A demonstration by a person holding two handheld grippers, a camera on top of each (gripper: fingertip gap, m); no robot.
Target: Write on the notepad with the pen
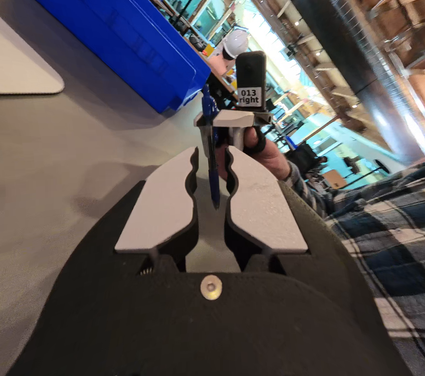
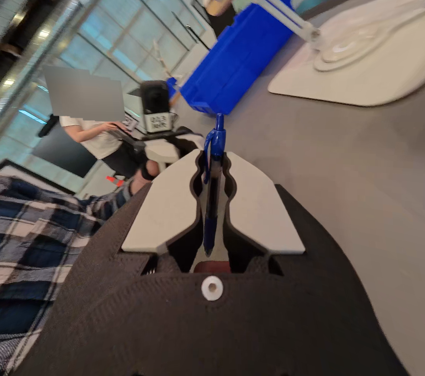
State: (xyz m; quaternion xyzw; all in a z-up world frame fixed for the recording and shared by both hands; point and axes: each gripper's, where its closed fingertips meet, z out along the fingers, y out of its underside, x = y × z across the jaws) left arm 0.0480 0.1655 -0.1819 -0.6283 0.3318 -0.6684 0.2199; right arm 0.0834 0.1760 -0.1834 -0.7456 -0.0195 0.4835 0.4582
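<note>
Nearest to me, the right gripper point(image 2: 211, 169) pinches a blue pen point(image 2: 212, 192), its two pale fingers point(image 2: 170, 199) closed on the dark barrel. The pen lies along the gap between them, clip and push-button end sticking out past the fingertips, writing tip pointing back toward the gripper's body. From the other side, the left gripper point(image 1: 212, 155) faces it with jaws spread; the pen's tip point(image 1: 215, 201) reaches down between those fingers point(image 1: 253, 199), but there is clear air on both sides and neither pad touches it. A hand in a plaid sleeve point(image 1: 264, 157) holds the right gripper's handle.

Beyond the two tools stretches the grey tabletop point(image 2: 322, 180). Farther off sits a blue plastic bin point(image 1: 103, 15), and to the far side a flat white pad point(image 2: 345, 61) with a rounded white base on it, blurred. Past the tabletop, the workshop windows and a person at another bench.

As for progress: the pen is picked up and secured, which is the first step. No notepad shows in either view, so I cannot say where it lies. The tip points away from the tabletop, so I judge that the pen needs turning before it can write. No writing has begun; finding the notepad, bringing the tip down and making marks all remain.
</note>
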